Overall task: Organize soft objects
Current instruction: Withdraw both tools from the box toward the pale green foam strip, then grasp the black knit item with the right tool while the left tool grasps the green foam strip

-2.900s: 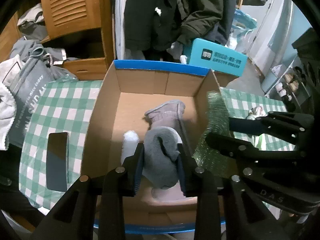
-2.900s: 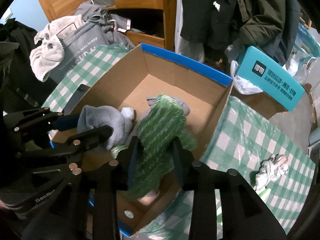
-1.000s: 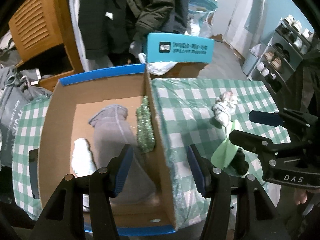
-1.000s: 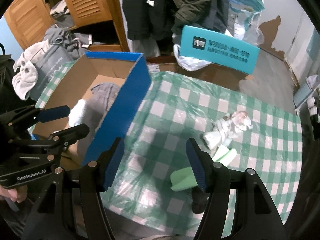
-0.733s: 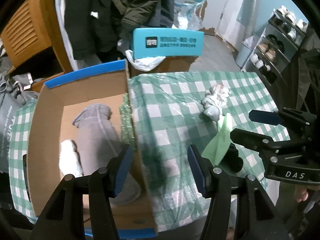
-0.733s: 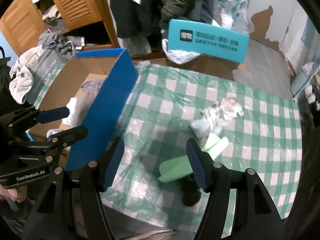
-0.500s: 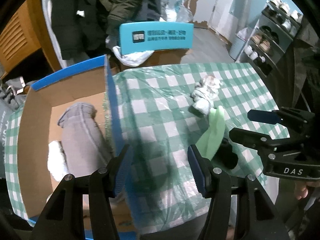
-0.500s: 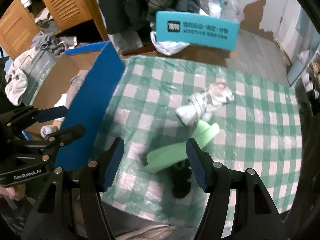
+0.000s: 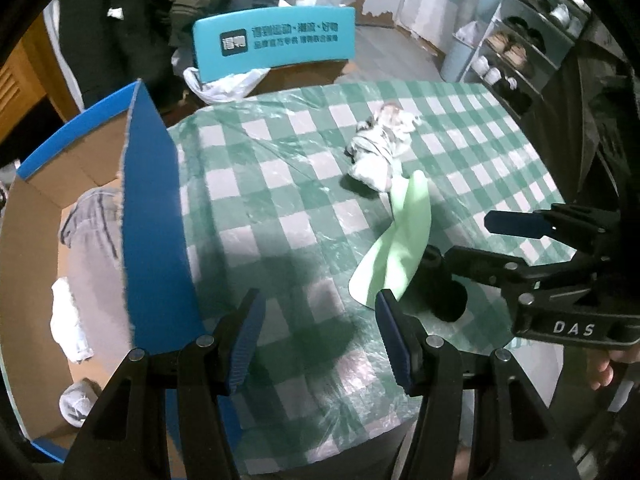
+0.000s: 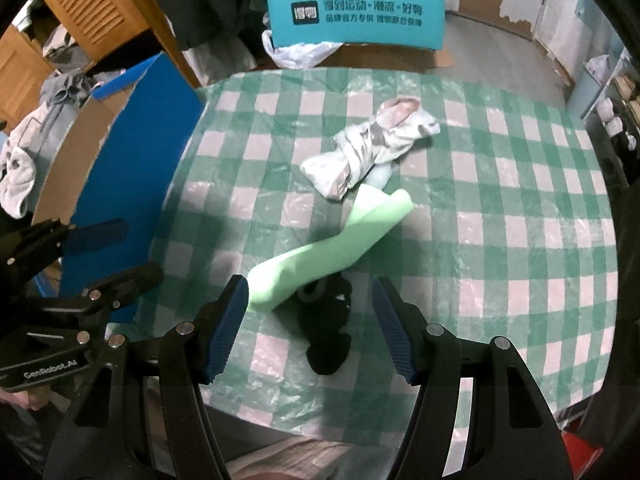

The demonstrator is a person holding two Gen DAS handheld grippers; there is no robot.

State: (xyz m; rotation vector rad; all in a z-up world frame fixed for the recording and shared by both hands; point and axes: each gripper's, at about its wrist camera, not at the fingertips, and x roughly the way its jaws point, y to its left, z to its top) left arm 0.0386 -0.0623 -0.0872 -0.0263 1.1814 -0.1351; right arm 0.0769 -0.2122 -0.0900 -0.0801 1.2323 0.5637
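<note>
Both claws stood wide and empty: right claw (image 10: 310, 330) over the black sock (image 10: 329, 330), which touched the green sock (image 10: 332, 250); closing might snag both.

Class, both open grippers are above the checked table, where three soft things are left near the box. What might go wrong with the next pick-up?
The black sock lies partly under the light green sock, so the right gripper may pinch both at once.

The green sock's far end touches the grey-white bundle; lifting it could drag that along.

The plastic-covered tablecloth could snag in a low grip.
</note>
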